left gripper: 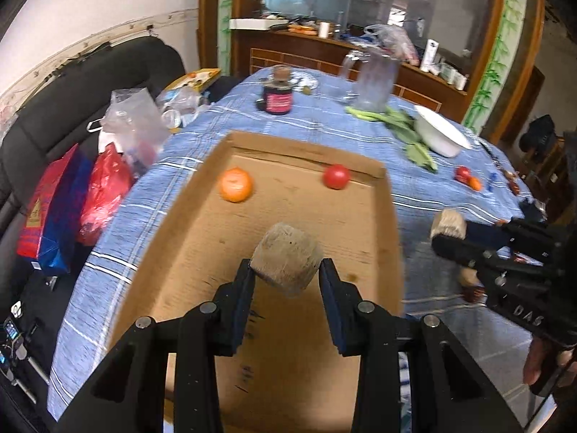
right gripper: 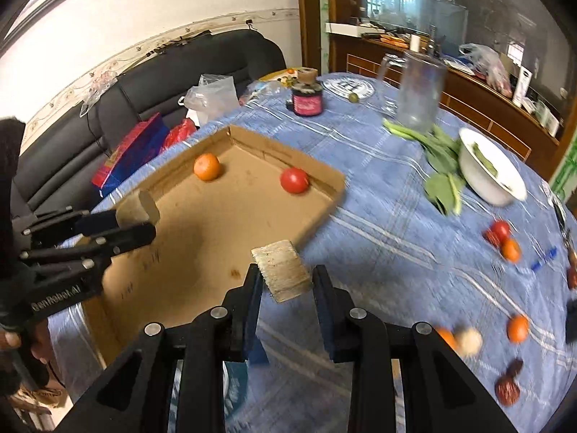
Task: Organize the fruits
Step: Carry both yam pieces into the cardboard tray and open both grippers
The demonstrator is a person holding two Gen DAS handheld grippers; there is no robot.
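Claws [left gripper: 285, 270] [right gripper: 285, 278] each clamping a block [left gripper: 286, 263] [right gripper: 283, 270]

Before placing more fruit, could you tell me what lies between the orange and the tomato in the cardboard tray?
Nothing: the tray floor between the orange and the tomato is bare, as both wrist views show.

Round table [right gripper: 378, 187] under blue plaid cloth. Directly on it: shallow cardboard tray [right gripper: 317, 213]; dark jar [right gripper: 306, 99] with pink label; clear glass pitcher [right gripper: 418, 90]; leafy greens [right gripper: 441, 166]; white bowl [right gripper: 505, 195], tilted; patterned plate [right gripper: 348, 86]; loose red and orange fruits [right gripper: 503, 240] near right edge.
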